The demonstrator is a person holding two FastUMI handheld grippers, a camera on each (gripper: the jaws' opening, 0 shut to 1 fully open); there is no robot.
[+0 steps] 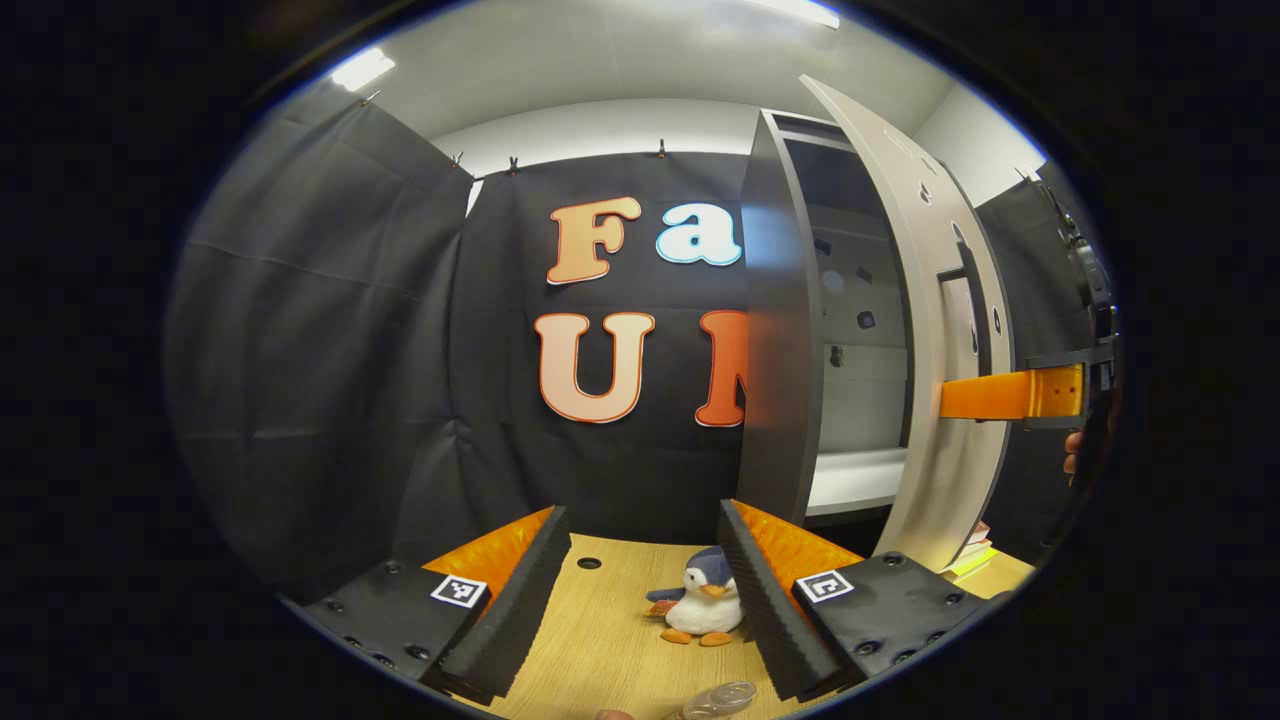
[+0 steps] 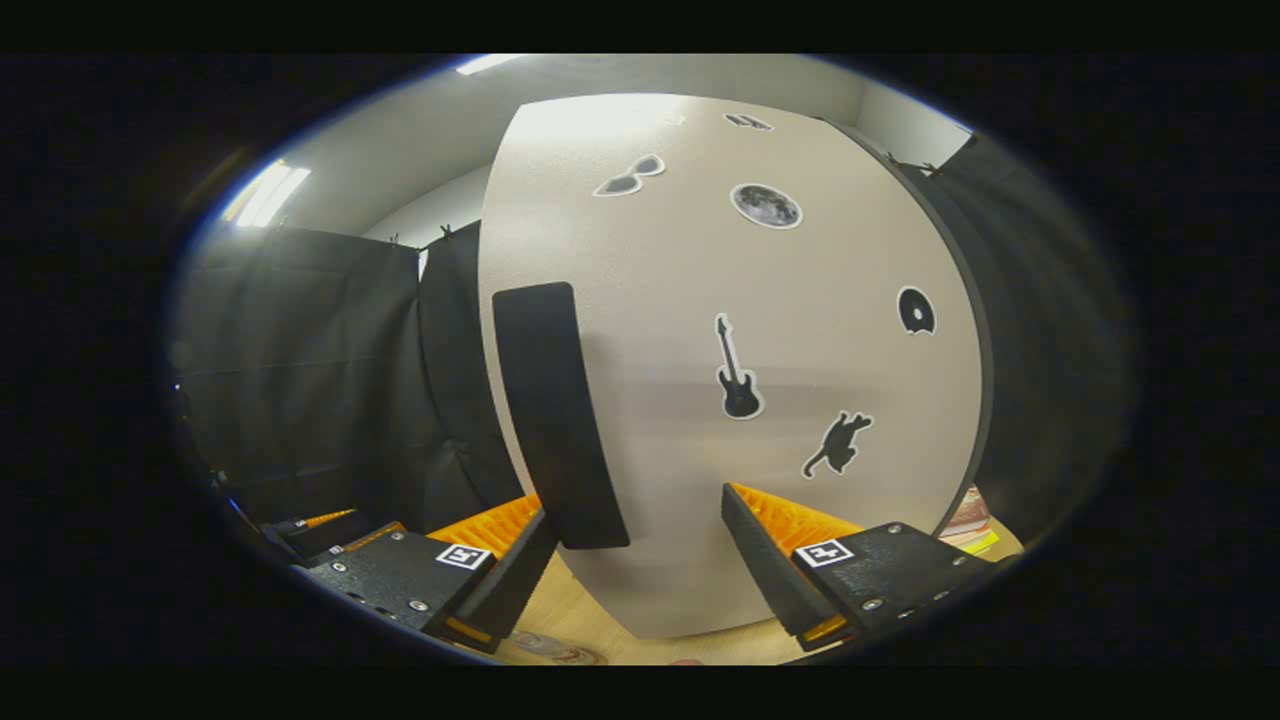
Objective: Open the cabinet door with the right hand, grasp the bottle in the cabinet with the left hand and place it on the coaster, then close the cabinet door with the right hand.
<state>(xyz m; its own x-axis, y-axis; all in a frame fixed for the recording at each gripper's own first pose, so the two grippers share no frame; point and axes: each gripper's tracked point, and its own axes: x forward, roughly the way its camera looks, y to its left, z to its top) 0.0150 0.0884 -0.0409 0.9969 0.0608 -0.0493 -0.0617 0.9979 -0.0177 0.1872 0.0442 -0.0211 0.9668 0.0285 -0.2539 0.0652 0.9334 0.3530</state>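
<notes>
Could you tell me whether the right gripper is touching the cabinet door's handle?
Cannot tell. In the right gripper view the open right gripper sits close before the cabinet door, beside the handle, but neither contact nor gap shows plainly.

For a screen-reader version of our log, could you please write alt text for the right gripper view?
A pale cabinet door with a dark vertical handle and stickers, including a guitar and a cat, stands close ahead. The open right claw points at its lower part, the handle beside one finger, above a wooden table.
</notes>
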